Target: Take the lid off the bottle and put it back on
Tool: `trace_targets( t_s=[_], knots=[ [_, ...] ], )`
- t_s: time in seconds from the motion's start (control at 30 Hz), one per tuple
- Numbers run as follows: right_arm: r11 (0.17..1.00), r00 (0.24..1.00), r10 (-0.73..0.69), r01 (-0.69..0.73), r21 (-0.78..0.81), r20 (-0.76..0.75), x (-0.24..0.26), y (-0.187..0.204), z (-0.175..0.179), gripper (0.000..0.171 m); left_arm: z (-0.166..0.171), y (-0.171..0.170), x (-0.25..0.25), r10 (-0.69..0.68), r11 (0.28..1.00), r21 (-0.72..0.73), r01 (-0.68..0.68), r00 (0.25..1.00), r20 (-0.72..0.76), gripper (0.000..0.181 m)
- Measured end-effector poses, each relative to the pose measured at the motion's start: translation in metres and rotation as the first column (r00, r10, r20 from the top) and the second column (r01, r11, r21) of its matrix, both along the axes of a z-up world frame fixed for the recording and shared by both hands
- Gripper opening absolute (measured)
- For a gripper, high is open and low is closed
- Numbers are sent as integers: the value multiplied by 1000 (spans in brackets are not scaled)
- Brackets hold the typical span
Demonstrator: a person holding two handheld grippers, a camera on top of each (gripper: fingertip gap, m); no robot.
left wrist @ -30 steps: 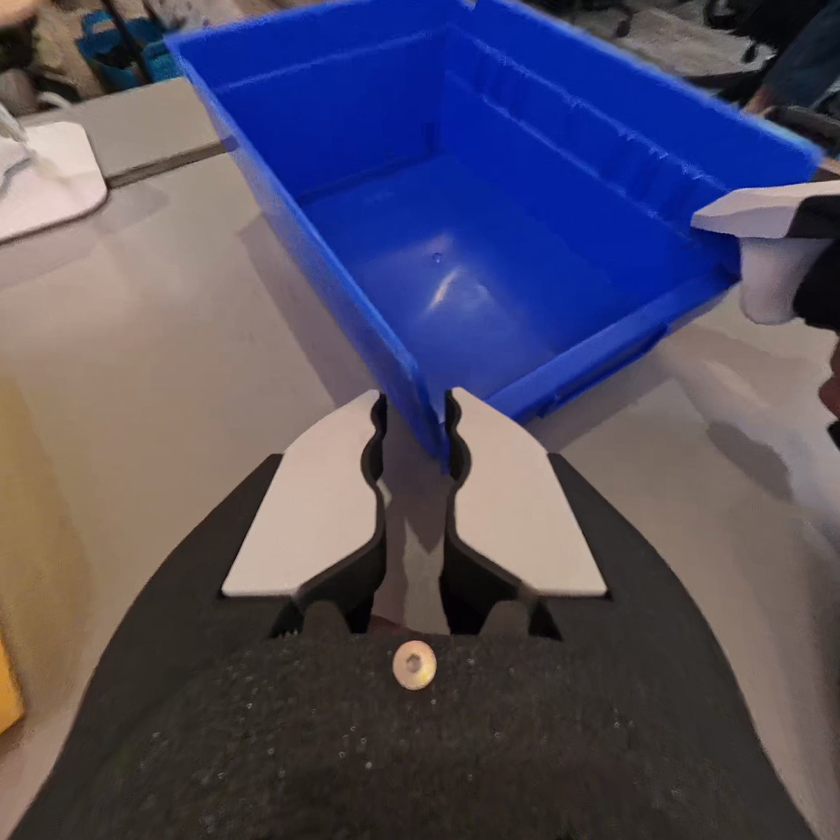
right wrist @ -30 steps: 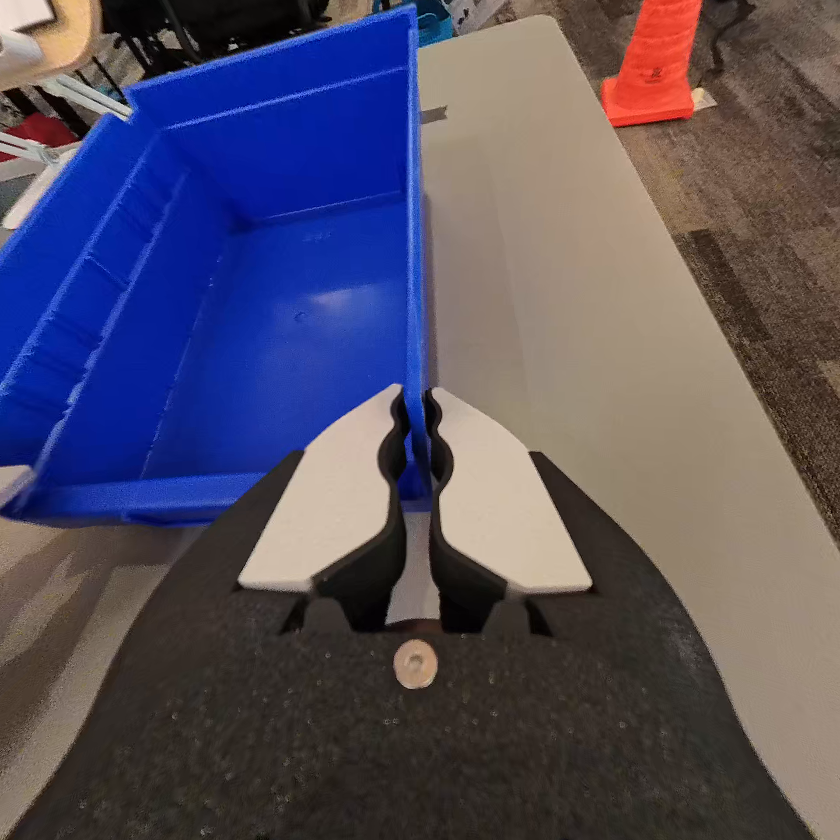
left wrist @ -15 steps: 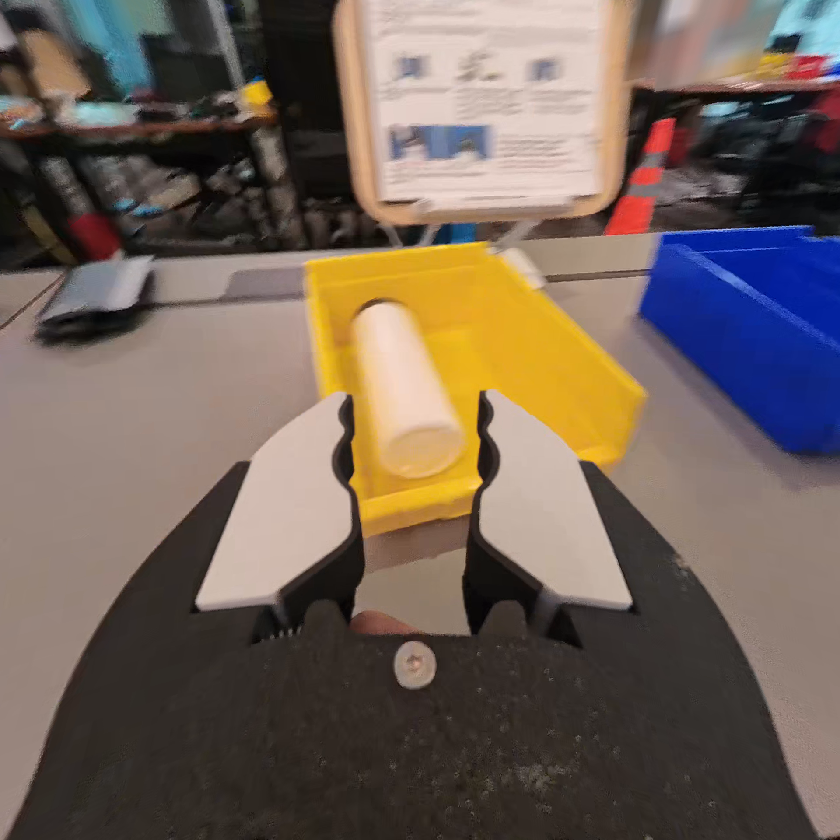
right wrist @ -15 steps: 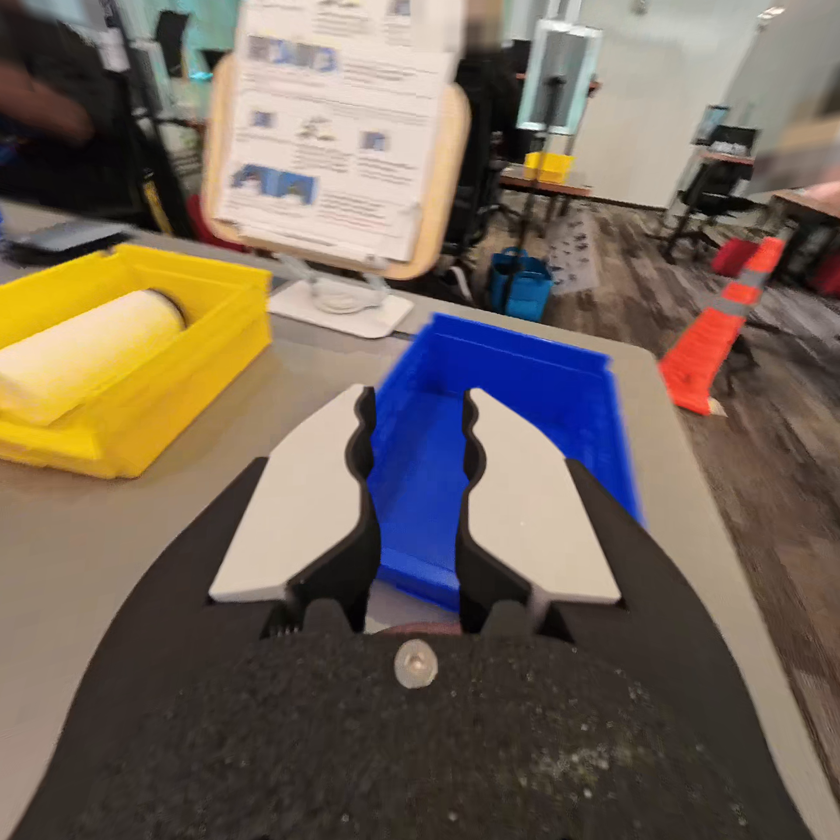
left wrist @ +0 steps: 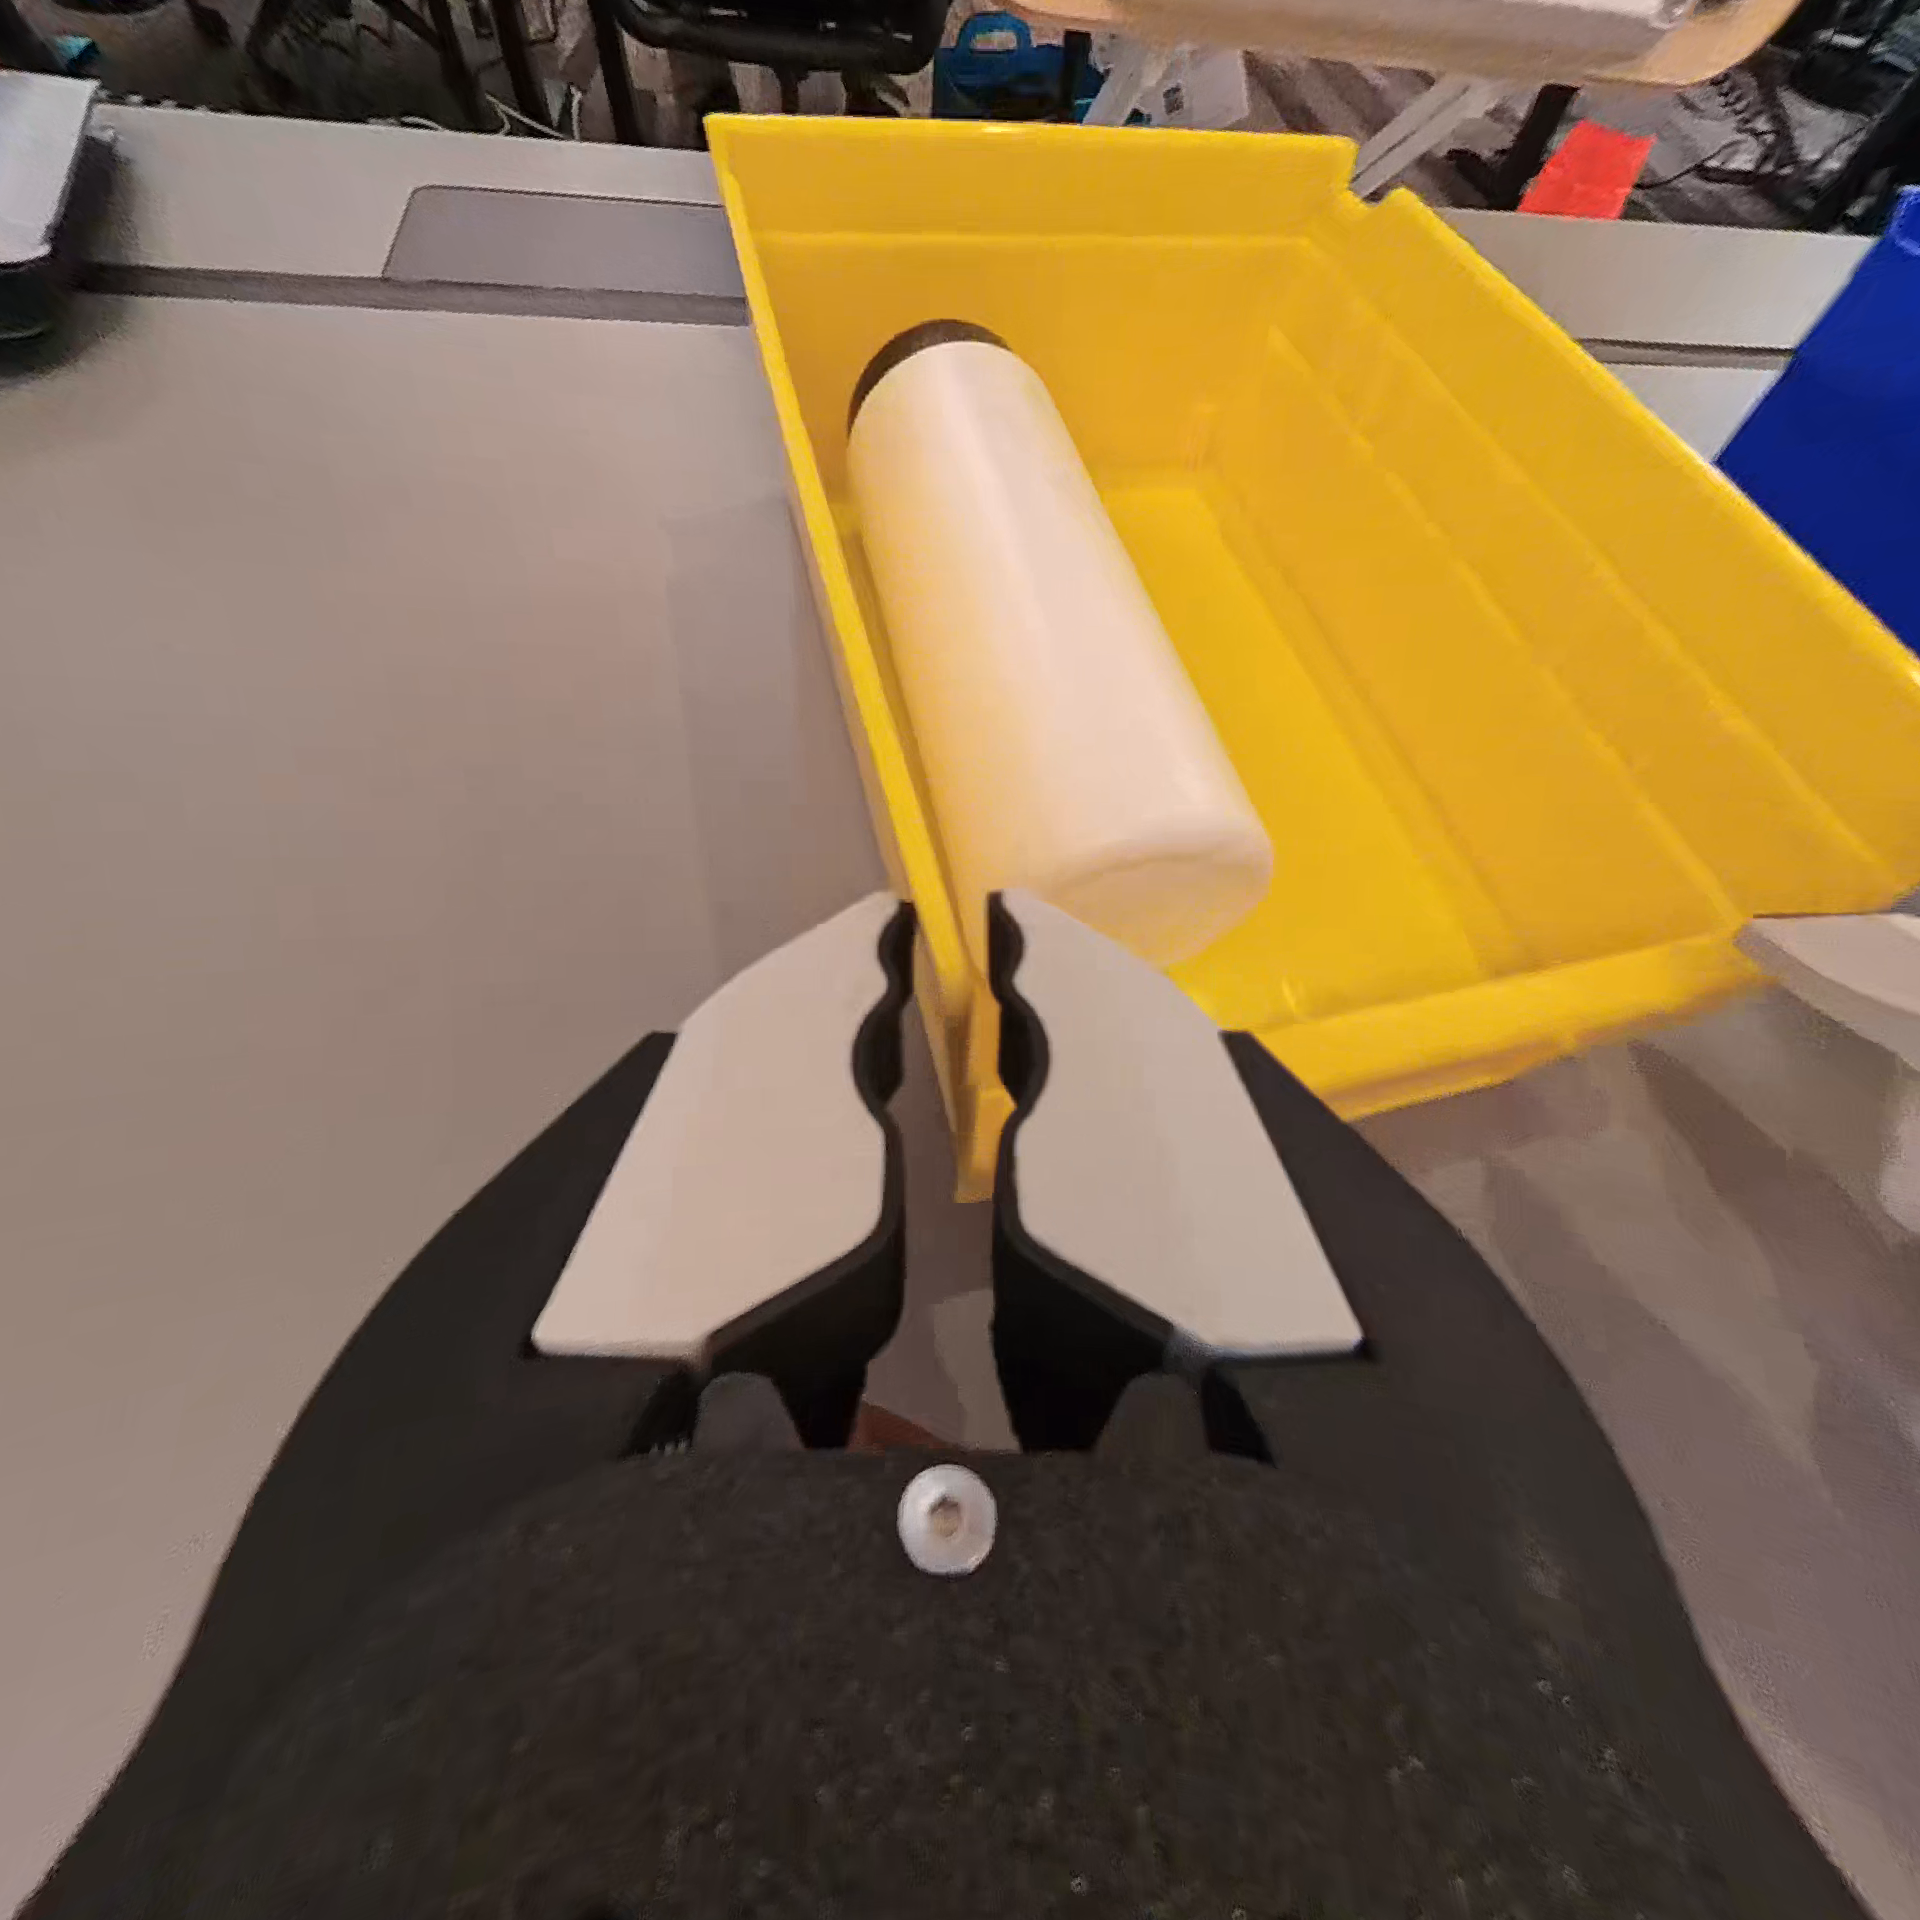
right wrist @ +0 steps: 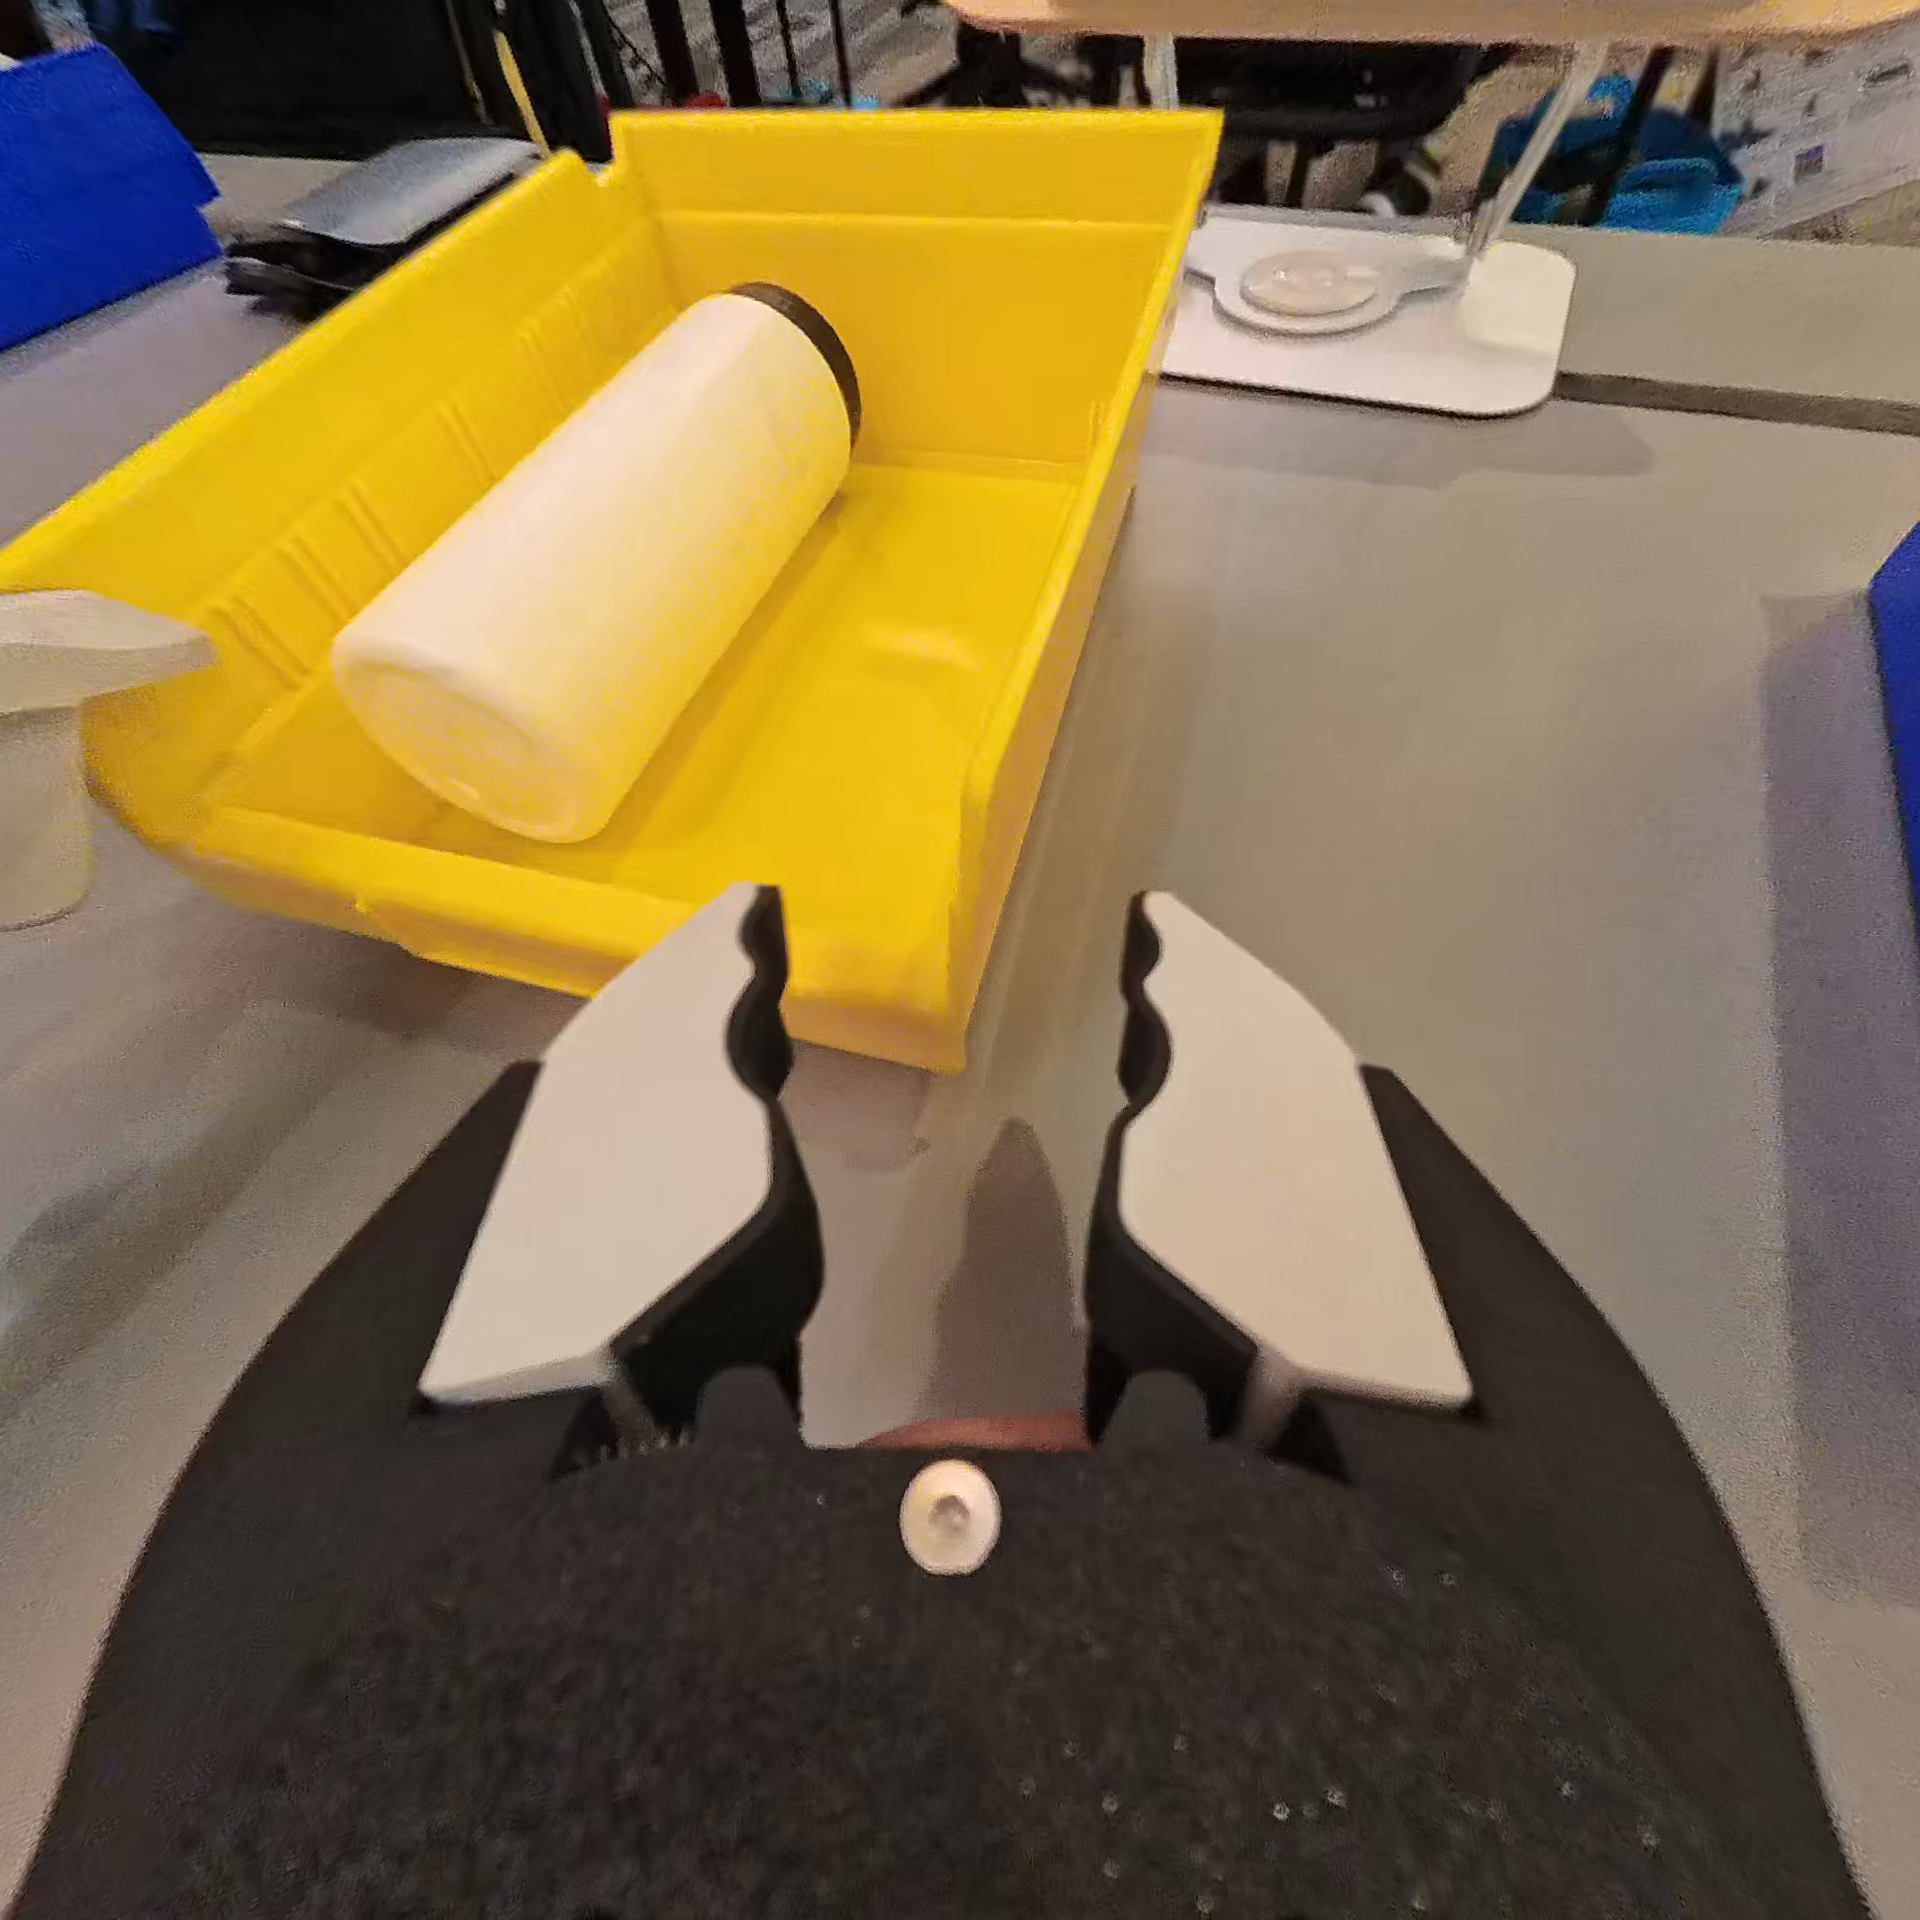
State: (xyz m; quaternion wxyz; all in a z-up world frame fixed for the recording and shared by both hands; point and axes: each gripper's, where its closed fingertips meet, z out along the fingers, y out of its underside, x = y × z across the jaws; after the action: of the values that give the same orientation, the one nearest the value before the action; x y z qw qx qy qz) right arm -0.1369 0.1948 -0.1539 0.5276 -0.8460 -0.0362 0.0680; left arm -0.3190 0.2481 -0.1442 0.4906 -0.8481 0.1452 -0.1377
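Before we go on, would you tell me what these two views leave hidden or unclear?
- Lid: in both views only a dark rim shows behind the bottle, so its top is hidden.
- Left gripper: in the left wrist view, the fingers straddle the yellow bin wall; contact is unclear.
- Board on the stand: cut off by the top edge in both views.
- Blue bin: only a corner shows.

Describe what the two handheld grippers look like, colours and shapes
Both match: the left gripper and right gripper each have a speckled black fan-shaped body, two pale grey tapering fingers with wavy black inner pads, and one silver screw at centre. No cables or sleeves show.
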Motion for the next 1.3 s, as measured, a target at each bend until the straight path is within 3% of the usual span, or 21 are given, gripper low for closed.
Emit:
trace_targets(
  t_s=[0.03,0.07,0.1,0.23,0.37,0.47,0.6,0.73,0.9,0.97,1.17,1.23,1.3],
  knots=[
    [1000,1000,-4,4,-18,-4,-3,3,-4,45,-1,2,-3,12,1000,2,-12,1000,-12,6],
    [999,1000,-3,3,-38,-4,-5,5,-9,15,-1,3,-4,14,1000,5,-14,1000,-25,5],
    [998,999,-31,31,-48,15,-3,8,-12,7,-1,4,-6,13,1000,4,-13,999,-34,5],
    [998,995,-67,68,-15,79,-9,15,-8,5,7,7,-16,35,999,33,-34,999,-19,4],
    [980,989,-131,118,161,74,-41,22,34,4,40,15,-56,115,978,192,-86,983,-144,1],
    [978,993,-100,87,192,57,-83,32,51,4,46,22,-101,165,977,134,-165,986,13,1],
    [965,994,-75,53,255,78,-149,43,70,5,61,30,-166,235,950,204,-235,972,26,1],
    [967,997,-69,56,250,43,-201,58,64,5,62,46,-214,234,939,255,-230,972,14,1],
    [986,994,-108,105,129,13,-227,69,20,6,15,67,-233,197,963,176,-202,979,45,1],
    [998,997,-57,59,34,-53,-234,67,-6,8,5,70,-236,209,966,154,-210,978,24,1],
    [984,982,159,-166,-68,-98,-249,53,-7,12,4,75,-242,236,970,25,-242,962,139,7],
    [947,950,281,-297,-120,-133,-250,35,-1,17,13,74,-246,250,967,6,-255,953,172,32],
    [887,889,431,-449,-111,-154,-243,8,16,23,42,67,-262,305,944,73,-322,935,181,40]
  ],
)
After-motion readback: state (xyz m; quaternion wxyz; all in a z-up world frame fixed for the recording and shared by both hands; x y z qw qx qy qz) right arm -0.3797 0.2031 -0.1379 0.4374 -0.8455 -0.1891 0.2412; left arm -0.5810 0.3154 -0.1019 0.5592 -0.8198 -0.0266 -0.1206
